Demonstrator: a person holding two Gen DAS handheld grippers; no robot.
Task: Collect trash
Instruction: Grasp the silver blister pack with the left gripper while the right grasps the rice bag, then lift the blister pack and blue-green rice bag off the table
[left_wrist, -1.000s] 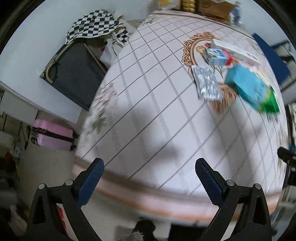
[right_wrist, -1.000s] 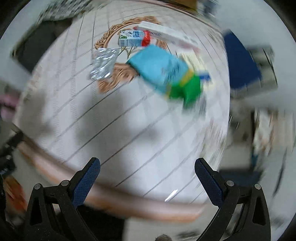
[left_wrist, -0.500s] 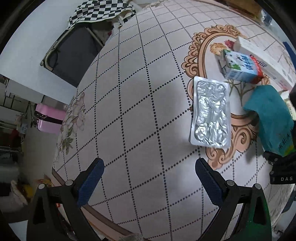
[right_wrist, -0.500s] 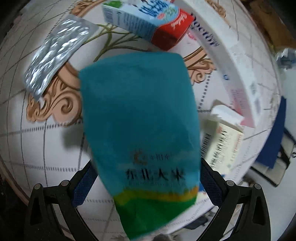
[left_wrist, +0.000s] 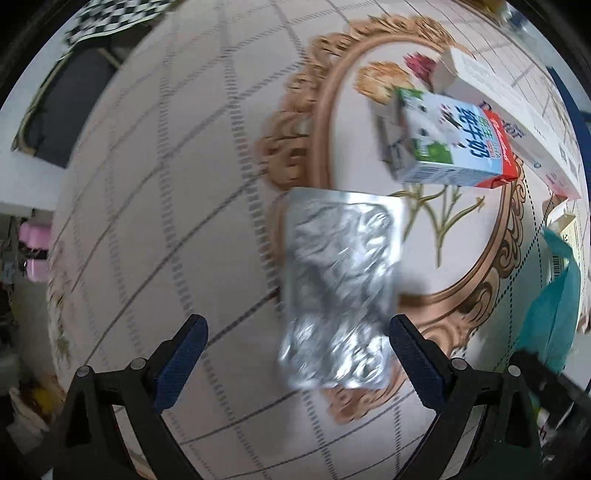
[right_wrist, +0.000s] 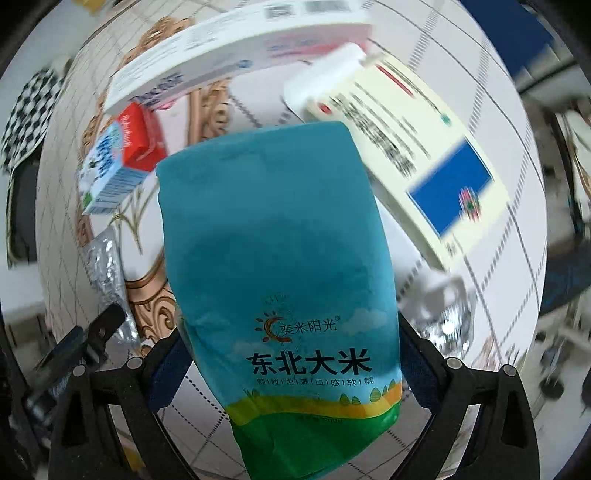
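Observation:
A teal and green rice bag lies on the patterned tablecloth. My right gripper points down over it. Its jaws are closing with the bag's lower half between them, and its fingers sit at the bag's edges without squeezing it. A crumpled silver foil pack lies below my left gripper, which is open, with the pack's near end close to the right finger. The teal bag shows at the right edge of the left wrist view.
A blue, white and red milk carton and a long white box lie beyond the foil pack. A cream box with a blue patch lies right of the bag, a crumpled shiny wrapper below it. The table edge runs left, a pink suitcase beyond.
Both grippers have come down and in over the table. The foil pack now sits between the left fingers. The right view has rolled, and the teal bag fills the gap between its fingers.

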